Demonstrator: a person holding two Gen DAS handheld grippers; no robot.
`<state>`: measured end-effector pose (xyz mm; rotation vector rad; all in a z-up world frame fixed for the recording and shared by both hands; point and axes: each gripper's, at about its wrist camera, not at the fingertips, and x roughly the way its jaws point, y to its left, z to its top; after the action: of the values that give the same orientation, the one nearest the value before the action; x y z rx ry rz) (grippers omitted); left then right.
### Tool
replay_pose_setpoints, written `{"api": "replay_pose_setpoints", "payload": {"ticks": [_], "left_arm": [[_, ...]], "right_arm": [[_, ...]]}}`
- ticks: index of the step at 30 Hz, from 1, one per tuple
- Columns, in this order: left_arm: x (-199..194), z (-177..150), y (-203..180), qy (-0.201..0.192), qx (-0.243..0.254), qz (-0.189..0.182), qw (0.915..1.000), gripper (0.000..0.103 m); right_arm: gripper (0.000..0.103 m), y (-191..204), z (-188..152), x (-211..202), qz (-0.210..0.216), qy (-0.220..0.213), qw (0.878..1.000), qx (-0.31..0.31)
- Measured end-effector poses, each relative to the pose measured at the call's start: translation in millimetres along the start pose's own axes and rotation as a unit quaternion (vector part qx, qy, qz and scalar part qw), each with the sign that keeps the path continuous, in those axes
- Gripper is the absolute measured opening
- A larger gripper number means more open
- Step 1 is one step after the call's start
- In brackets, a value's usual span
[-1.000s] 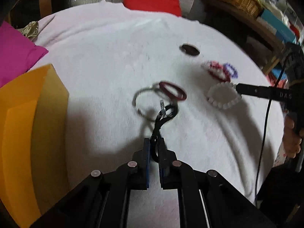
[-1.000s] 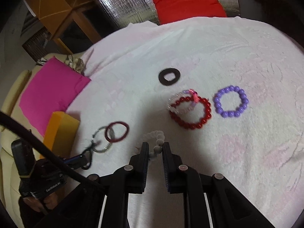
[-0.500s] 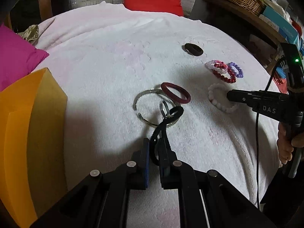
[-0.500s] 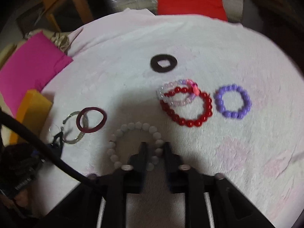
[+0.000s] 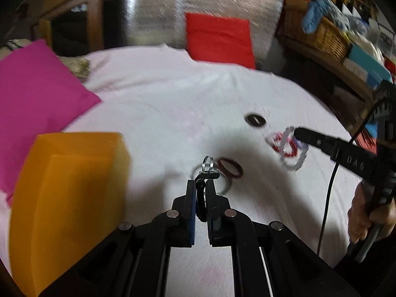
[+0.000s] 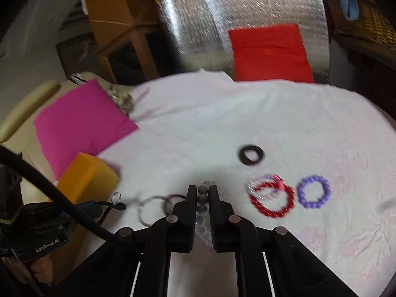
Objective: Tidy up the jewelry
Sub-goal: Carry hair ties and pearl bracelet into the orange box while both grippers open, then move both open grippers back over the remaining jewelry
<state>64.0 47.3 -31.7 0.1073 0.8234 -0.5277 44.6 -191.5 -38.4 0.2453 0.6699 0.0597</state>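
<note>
Two in hand: left gripper jaws pinch a black cord with a small ring; right gripper jaws pinch the white bead bracelet, both lifted clear
Loose on the surface: silver bangle, maroon band, red bead bracelet, purple bead bracelet, black disc
Orange box: likely the destination; its contents are hidden
Progress: early, most pieces unsorted

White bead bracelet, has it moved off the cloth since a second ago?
Yes. The white bead bracelet now hangs lifted in the right gripper, above the red bracelet still lying flat.
</note>
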Motion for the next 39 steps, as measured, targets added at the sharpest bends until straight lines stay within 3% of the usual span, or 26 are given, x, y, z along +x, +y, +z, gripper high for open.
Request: {"api": "replay_pose_setpoints", "payload": {"ticks": [3, 7, 14, 18, 22, 24, 26, 27, 34, 39], "left_arm": [[-38.3, -5.3, 5.9, -0.043, -0.018, 0.044, 0.9979, 0.008], [-76.2, -31.5, 30.6, -0.059, -0.049, 0.1, 0.992, 0.008], [-105.2, -81.8, 106.3, -0.017, -0.115, 0.187, 0.9755, 0.008], [-94.9, -107.9, 133.2, 0.023, -0.134, 0.2, 0.9704, 0.008], [-76.2, -123.8, 142.4, 0.064, -0.144, 0.229, 0.9607, 0.012], [-72.9, -122.9, 144.2, 0.069, -0.146, 0.239, 0.9575, 0.033], [-78.0, -118.4, 141.1, 0.054, -0.142, 0.254, 0.9552, 0.054], [-81.9, -114.9, 136.8, 0.045, -0.138, 0.262, 0.9541, 0.06], [-104.2, -84.2, 96.1, -0.003, -0.094, 0.292, 0.9517, 0.063], [-121.4, -62.2, 61.1, -0.04, -0.061, 0.307, 0.9489, 0.066]], "right_arm": [[0.011, 27.0, 5.1, -4.3, 0.04, -0.013, 0.999, -0.005], [0.011, 79.8, 11.2, -4.0, 0.102, -0.028, 0.994, -0.022], [0.011, 175.0, -1.9, 20.7, 0.213, 0.009, 0.977, -0.028], [0.011, 217.1, -20.4, 50.8, 0.244, 0.051, 0.968, -0.031], [0.012, 227.2, -38.6, 84.1, 0.237, 0.096, 0.966, -0.032], [0.019, 223.0, -41.4, 93.8, 0.225, 0.115, 0.967, -0.026], [0.044, 212.3, -40.2, 94.9, 0.218, 0.116, 0.969, -0.017], [0.05, 206.1, -37.5, 92.6, 0.215, 0.109, 0.97, -0.011], [0.052, 162.7, -20.3, 55.7, 0.172, 0.023, 0.985, 0.007], [0.052, 138.3, -8.8, 27.9, 0.142, -0.008, 0.99, -0.002]]}}
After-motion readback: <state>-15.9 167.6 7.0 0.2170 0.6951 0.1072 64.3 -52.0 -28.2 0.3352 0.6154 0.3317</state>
